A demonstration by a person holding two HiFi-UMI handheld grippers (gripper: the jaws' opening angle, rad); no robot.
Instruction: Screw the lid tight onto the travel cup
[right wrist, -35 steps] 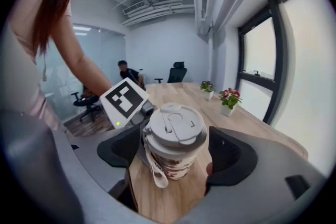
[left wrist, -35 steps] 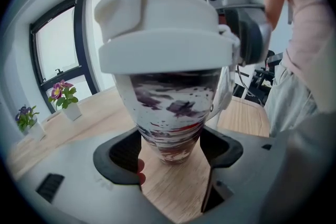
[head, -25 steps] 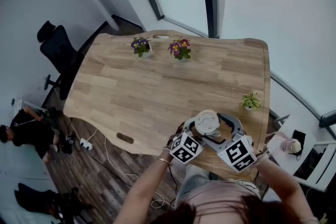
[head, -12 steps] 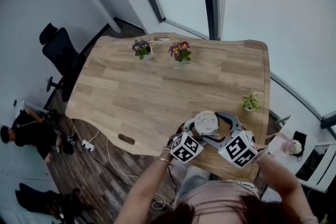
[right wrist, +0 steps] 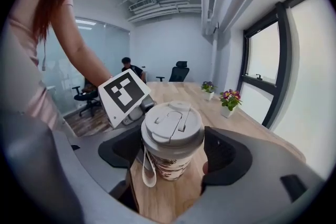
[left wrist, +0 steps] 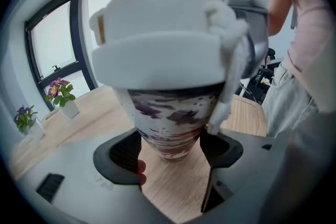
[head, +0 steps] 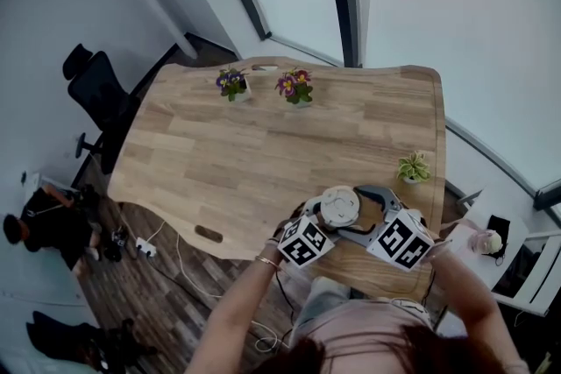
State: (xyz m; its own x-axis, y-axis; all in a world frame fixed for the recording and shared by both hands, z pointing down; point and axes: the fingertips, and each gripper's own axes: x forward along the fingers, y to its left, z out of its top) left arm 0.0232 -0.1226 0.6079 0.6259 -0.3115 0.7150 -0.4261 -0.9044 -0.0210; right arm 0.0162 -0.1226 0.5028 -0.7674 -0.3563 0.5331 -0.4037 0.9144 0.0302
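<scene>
Delta vs 1 s back, head view: right gripper's marker cube [head: 403, 239] has swung toward 1 o'clock and its face has turned; left gripper's marker cube [head: 302, 241] has barely moved. Travel cup hasn't shifted on the table [head: 263, 144].

Cup position: upright on the wood near the table's 6 o'clock edge, right of centre. Small green plant [head: 412, 166] at 2 o'clock from it, two flower pots [head: 294, 86] well apart at 11 o'clock on the far edge.

Left gripper [left wrist: 170, 152]: jaws part-open, pads pressed on both sides of the travel cup [left wrist: 170, 123] at its lower, narrow patterned section. Clamped on the body, cup base on the wood between the jaws. White strap [left wrist: 231, 71] hangs down the cup at 3 o'clock in that view.

Right gripper [right wrist: 173, 152]: jaws wide, both pads against the rim of the white lid [right wrist: 172, 123], which sits on top of the cup. Clamped on the lid. Strap loop dangles at 8 o'clock below the lid there.
</scene>
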